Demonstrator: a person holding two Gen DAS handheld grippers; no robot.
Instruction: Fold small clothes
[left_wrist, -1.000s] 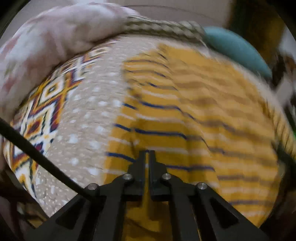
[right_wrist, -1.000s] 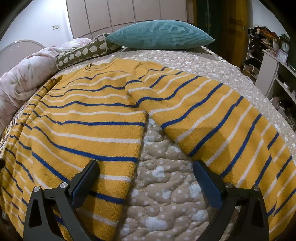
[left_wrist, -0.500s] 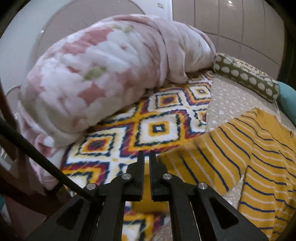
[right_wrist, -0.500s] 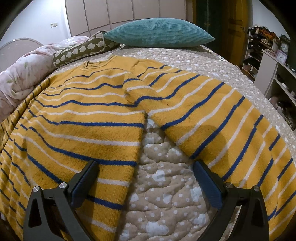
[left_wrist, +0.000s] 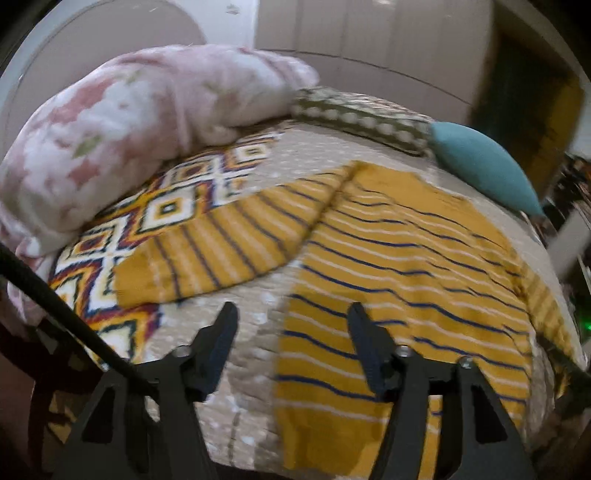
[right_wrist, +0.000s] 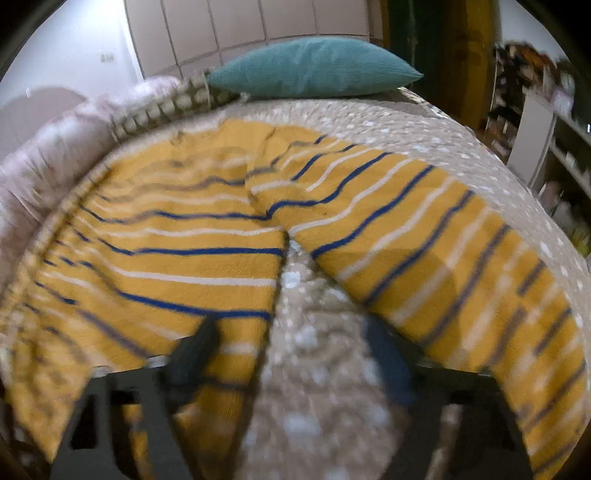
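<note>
Currently, a yellow sweater (left_wrist: 399, 266) with blue and white stripes is lying spread flat on the beige dotted quilt (right_wrist: 317, 387) of a bed, both sleeves stretched out to the sides. Seen from the left wrist, the left gripper (left_wrist: 291, 332) is hovering with its jaws wide apart and nothing between them, over the quilt just beside the sweater's lower edge, while the left sleeve (left_wrist: 207, 254) is resting partly on a diamond-patterned blanket (left_wrist: 110, 254). Over on the right wrist view, the right gripper (right_wrist: 291, 354) is likewise gaping and empty, poised above the bare gap between the sweater's body and its right sleeve (right_wrist: 443, 266), though blur is softening its fingers. Beyond the collar, a teal pillow (right_wrist: 314, 70), a dotted olive cushion (left_wrist: 358, 118) and a pink floral duvet (left_wrist: 122, 129) are sitting at the head of the bed.
</note>
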